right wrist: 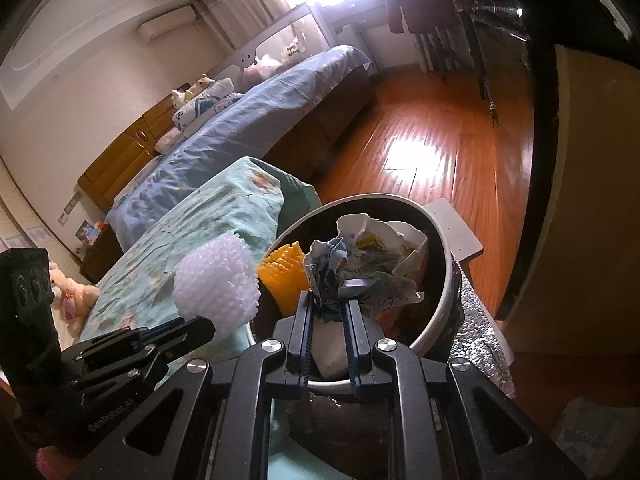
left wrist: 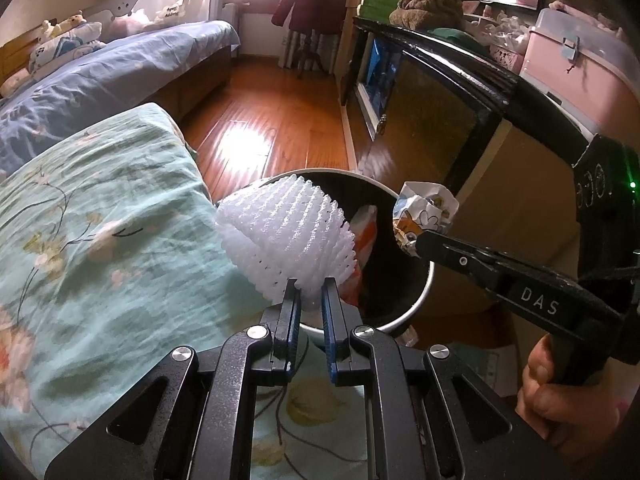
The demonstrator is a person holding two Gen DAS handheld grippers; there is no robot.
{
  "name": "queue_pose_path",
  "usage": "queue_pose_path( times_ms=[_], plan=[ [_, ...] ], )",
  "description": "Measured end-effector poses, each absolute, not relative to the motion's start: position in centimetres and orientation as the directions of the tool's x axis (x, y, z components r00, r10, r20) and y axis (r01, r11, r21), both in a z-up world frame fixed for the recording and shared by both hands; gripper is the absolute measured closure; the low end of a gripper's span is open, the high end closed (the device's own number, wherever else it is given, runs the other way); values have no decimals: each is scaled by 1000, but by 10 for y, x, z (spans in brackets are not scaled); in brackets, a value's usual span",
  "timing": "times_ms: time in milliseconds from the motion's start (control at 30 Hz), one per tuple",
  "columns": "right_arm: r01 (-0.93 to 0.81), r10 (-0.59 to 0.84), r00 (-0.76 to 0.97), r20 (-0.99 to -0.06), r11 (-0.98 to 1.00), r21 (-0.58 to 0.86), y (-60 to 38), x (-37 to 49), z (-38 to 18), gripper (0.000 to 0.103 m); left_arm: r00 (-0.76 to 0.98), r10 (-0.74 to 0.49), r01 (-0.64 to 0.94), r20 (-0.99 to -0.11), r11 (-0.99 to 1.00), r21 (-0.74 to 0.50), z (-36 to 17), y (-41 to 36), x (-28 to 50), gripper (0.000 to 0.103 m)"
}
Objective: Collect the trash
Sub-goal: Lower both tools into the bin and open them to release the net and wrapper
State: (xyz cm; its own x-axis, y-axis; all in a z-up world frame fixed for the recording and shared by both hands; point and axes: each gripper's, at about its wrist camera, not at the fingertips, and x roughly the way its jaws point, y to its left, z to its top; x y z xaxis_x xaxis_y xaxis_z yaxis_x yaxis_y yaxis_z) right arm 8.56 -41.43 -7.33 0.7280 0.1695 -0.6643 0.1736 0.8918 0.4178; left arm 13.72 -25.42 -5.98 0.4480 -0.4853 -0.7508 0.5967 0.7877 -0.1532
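My left gripper (left wrist: 311,286) is shut on a white foam net sleeve (left wrist: 288,236) and holds it over the near left rim of a round white-rimmed trash bin (left wrist: 420,300). My right gripper (right wrist: 328,298) is shut on a crumpled printed paper wad (right wrist: 372,268) and holds it above the open bin (right wrist: 448,280). The wad (left wrist: 424,212) and right gripper also show in the left wrist view, at the bin's right rim. The foam sleeve (right wrist: 216,280) shows at left in the right wrist view. A yellow foam net (right wrist: 284,270) and orange-and-white trash (left wrist: 366,232) lie inside the bin.
A bed edge with a teal floral cover (left wrist: 100,240) lies left of the bin. A black-framed cabinet (left wrist: 432,120) stands to the right. Wooden floor (left wrist: 272,120) stretches beyond. A silver foil sheet (right wrist: 476,332) lies beside the bin. A blue bed (right wrist: 260,120) is farther back.
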Motion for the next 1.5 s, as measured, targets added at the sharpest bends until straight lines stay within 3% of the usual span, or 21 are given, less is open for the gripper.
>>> queue_pose_path(
  times_ms=[1500],
  plan=[
    [168, 177, 689, -703, 905, 392, -426, 117, -87, 88, 438, -459, 586, -772, 798, -142, -69, -278, 159, 93]
  ],
)
